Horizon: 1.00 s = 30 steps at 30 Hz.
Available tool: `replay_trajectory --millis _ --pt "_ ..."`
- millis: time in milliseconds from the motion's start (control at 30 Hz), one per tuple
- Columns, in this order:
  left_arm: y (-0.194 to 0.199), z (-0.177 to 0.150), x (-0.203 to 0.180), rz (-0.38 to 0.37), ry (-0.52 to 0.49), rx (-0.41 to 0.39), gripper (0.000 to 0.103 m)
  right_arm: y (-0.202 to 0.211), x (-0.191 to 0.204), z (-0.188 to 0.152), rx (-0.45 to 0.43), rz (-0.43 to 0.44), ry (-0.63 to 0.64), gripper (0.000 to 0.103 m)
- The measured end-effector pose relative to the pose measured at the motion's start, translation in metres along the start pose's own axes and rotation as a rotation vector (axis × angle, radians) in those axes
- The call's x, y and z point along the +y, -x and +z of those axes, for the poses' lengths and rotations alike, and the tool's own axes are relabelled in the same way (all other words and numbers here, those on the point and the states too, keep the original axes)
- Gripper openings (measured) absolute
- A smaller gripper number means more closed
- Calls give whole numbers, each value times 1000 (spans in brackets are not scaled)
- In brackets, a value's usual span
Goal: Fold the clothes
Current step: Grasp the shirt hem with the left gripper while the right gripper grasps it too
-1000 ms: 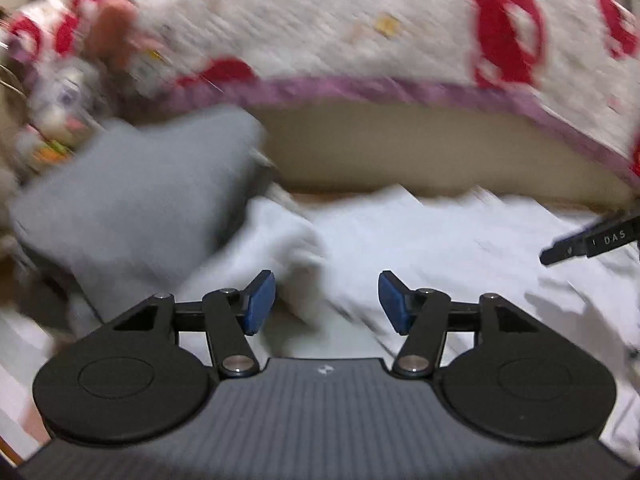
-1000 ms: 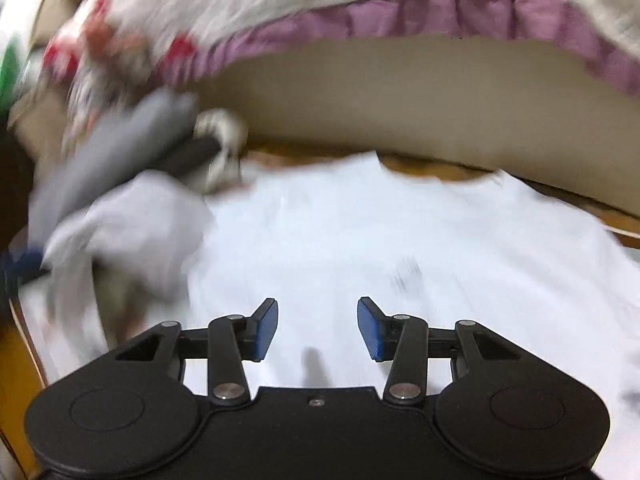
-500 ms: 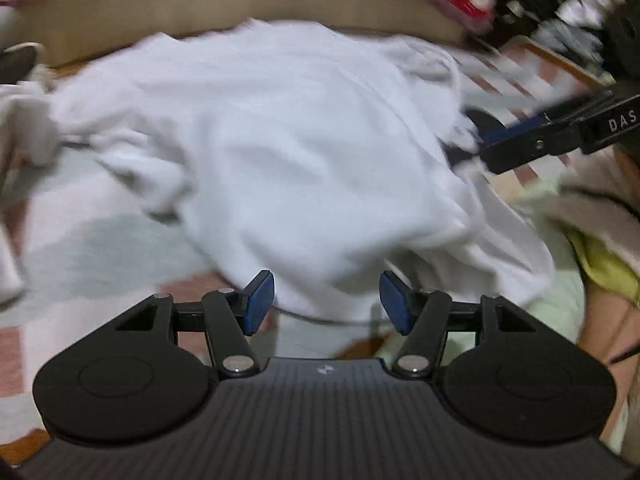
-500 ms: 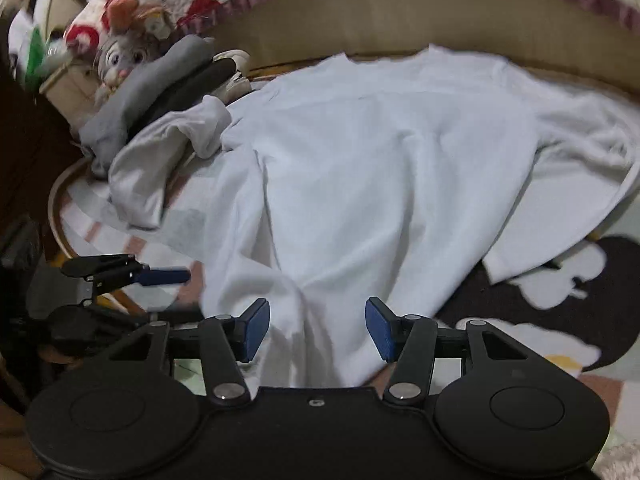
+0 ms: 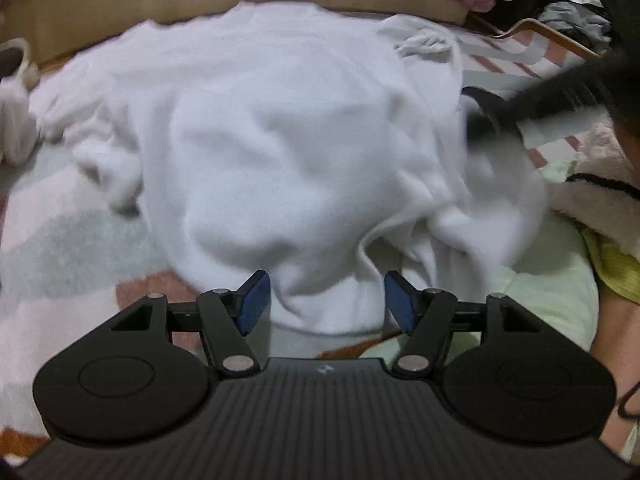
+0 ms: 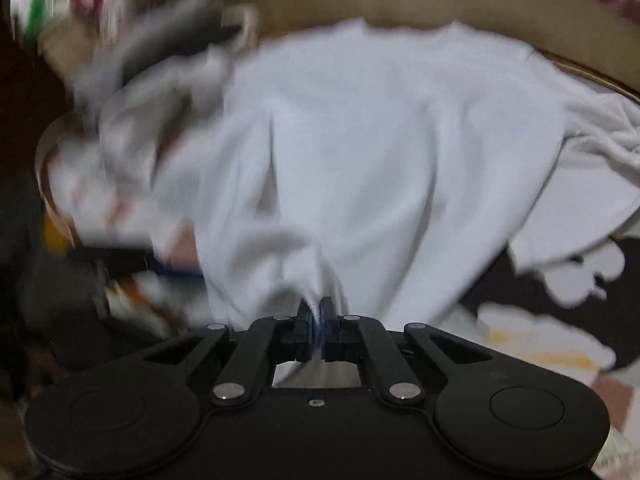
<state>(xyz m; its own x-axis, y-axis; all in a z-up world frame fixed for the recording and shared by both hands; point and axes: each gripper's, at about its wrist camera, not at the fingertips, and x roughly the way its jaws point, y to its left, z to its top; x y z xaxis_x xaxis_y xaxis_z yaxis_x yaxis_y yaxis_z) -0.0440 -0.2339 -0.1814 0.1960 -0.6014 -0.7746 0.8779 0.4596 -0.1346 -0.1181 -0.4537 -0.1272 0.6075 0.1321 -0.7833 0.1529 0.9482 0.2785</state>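
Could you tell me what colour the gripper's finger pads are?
Blue pads, clearest in the left wrist view.

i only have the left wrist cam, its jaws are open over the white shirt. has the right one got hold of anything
Observer: Yes. The right gripper is shut on the near edge of the white shirt, with cloth bunched between its pads.
Operator: what's past the shirt on that side
Observer: On the right wrist view, a dark rug with pale shapes lies beside the shirt's right edge.
Operator: is the left gripper touching cloth yet
Observer: The left gripper is open with the shirt's hem between its fingers, but contact cannot be told.
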Motion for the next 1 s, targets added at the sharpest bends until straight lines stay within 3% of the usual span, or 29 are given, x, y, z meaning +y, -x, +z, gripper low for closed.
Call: replay_trajectory --millis 100,233,367,433,467,500,667,767,833,933,1000 --pt "2 5 -10 0 -53 -41 63 8 -8 17 -104 -54 14 4" --pt "-14 18 -13 52 -36 -42 67 11 -24 35 -213 23 -46 4" --pt "-29 31 -10 76 -3 -30 67 17 -32 40 -358 0 -53 4" --pt "-33 37 -6 96 -1 -36 48 23 -37 42 -415 10 -66 4" --pt "-33 41 -4 114 -11 -41 11 24 -40 43 -427 5 -72 4" --pt "-33 44 -2 134 -18 -50 4 22 -43 45 -431 -9 -77 4" --pt "-13 66 19 251 7 -180 2 8 -65 50 -371 -158 -132 4" --pt "-6 76 36 275 41 -240 1 -5 -81 51 -297 -203 -200 7" --pt "-8 79 45 258 72 -244 1 -14 -90 48 -250 -214 -246 12" --pt "-17 81 49 262 76 -246 1 -21 -102 42 -202 -200 -332 28" --pt "-21 80 51 253 60 -241 1 -22 -111 36 -186 -176 -401 46"
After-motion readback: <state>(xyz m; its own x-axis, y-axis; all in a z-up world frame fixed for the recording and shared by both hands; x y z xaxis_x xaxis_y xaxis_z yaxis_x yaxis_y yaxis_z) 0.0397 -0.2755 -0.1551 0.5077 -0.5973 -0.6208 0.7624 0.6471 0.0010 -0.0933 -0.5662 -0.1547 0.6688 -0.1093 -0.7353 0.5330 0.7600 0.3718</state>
